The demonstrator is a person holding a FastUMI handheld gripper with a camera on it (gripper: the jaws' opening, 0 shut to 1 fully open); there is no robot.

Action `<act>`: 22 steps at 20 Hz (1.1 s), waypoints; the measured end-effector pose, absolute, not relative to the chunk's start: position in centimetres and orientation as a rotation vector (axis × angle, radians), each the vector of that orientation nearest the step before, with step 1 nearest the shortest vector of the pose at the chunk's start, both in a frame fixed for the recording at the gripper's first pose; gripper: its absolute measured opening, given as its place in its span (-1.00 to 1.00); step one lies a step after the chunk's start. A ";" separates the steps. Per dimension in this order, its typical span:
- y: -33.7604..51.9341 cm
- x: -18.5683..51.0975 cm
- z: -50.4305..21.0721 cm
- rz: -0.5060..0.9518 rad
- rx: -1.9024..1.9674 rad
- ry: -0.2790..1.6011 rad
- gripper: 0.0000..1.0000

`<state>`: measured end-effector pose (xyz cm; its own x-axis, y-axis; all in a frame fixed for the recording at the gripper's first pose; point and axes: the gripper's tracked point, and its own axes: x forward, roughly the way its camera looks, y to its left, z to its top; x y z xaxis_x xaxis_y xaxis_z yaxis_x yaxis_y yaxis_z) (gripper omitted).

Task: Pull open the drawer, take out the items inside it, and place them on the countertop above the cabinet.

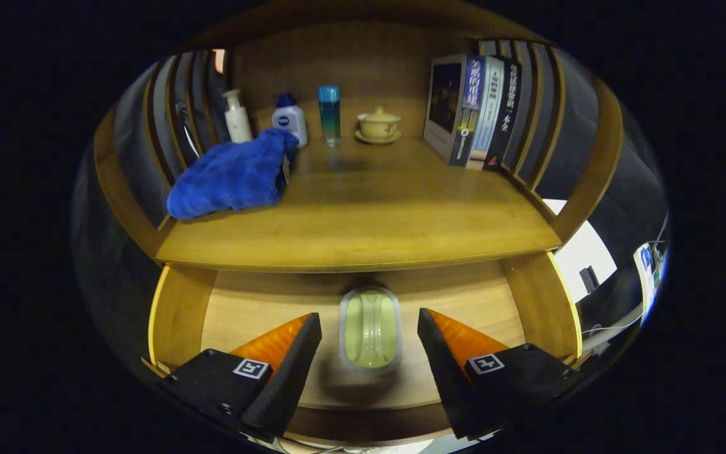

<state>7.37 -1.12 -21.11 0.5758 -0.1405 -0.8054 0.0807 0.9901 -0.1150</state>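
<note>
The wooden drawer (249, 309) is pulled open below the countertop (363, 214). Inside it lies a pale green lidded box (369, 328) with a raised handle along its top. My gripper (369, 328) is open, one finger on each side of the box, with a gap to each; the fingertips (305, 337) reach about level with its middle. A crumpled blue towel (234, 176) rests on the left part of the countertop.
At the back of the countertop stand a white pump bottle (237, 116), a white bottle with a blue cap (290, 118), a blue-green bottle (329, 115) and a lidded teacup on a saucer (379, 125). Several books (473, 107) stand at the right. Slatted side rails flank the shelf.
</note>
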 end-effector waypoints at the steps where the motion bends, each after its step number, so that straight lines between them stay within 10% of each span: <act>1: -1.4 7.6 -21.7 -0.134 -0.077 0.979 0.93; 16: -2.6 7.5 -27.4 -0.163 -0.029 1.223 -0.47; 22: -2.0 6.1 -26.4 -0.136 -0.029 1.210 -0.58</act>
<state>6.12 -2.03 -26.35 0.3458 -0.1200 -0.9306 0.0891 0.9915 -0.0948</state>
